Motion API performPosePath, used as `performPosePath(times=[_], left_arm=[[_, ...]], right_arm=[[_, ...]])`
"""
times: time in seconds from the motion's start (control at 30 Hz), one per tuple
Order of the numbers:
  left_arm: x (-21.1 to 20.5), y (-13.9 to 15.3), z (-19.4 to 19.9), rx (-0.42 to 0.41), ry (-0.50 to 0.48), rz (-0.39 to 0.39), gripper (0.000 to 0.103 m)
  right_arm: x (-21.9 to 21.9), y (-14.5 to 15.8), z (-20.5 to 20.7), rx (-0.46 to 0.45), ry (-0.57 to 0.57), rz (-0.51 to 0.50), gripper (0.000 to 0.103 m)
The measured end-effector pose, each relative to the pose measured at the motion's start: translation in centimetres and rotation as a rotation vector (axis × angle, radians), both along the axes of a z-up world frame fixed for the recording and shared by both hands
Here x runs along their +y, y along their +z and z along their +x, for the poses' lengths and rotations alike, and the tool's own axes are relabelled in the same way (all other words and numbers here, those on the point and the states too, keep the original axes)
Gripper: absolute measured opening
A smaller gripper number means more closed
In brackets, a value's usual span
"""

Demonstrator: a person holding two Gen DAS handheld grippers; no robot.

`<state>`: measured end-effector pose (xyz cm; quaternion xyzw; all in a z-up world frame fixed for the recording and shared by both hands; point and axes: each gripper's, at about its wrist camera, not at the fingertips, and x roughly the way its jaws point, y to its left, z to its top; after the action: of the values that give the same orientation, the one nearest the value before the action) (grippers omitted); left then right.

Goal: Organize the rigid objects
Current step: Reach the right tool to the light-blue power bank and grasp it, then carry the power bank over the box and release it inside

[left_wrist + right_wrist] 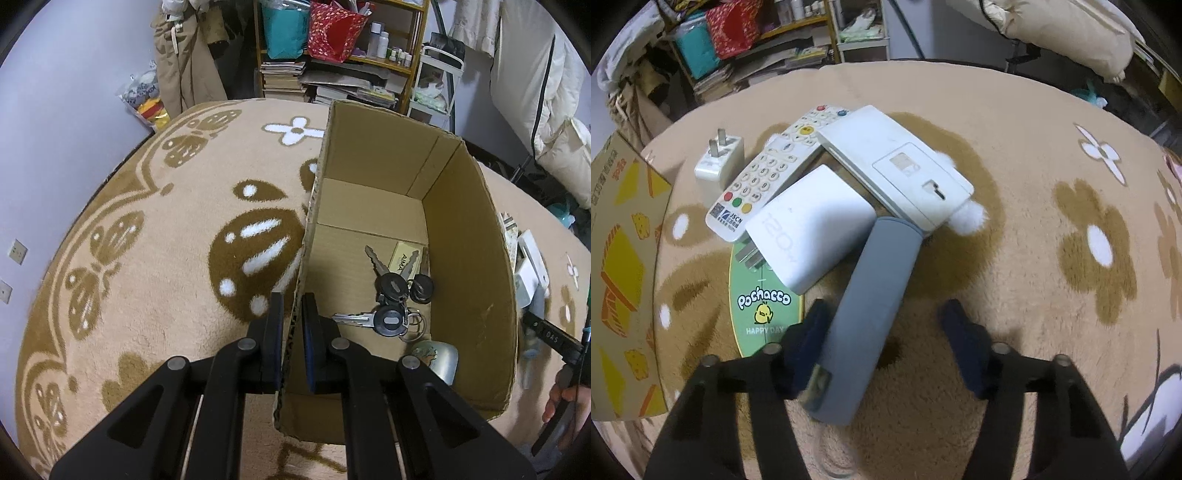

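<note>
Grey bar lies between the right hand-held gripper pads (apart, left touching).

We had the left gripper clamped on the near left wall of the cardboard box, one finger outside, one inside. The box sat on our tan rug with the brown pattern. Inside lay a bunch of black-headed keys, a small AIMA card under them, and a rounded metal thing near the front corner
</note>
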<state>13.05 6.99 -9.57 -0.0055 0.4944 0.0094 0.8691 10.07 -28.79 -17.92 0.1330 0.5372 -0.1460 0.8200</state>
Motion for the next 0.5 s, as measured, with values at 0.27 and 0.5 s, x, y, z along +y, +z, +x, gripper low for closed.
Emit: performPosePath(times=[0.27, 0.5], left_arm=[[0.0, 0.0, -0.2, 0.001, 0.01, -0.001, 0.009], [-0.5, 0.0, -0.3, -0.002, 0.005, 0.021, 0.009]], right_arm=[[-0.7, 0.5, -1.4, -0.013, -0.067, 0.05, 0.029], [-0.8, 1.7, -3.1, -0.056, -0.109, 0.114, 0.029]])
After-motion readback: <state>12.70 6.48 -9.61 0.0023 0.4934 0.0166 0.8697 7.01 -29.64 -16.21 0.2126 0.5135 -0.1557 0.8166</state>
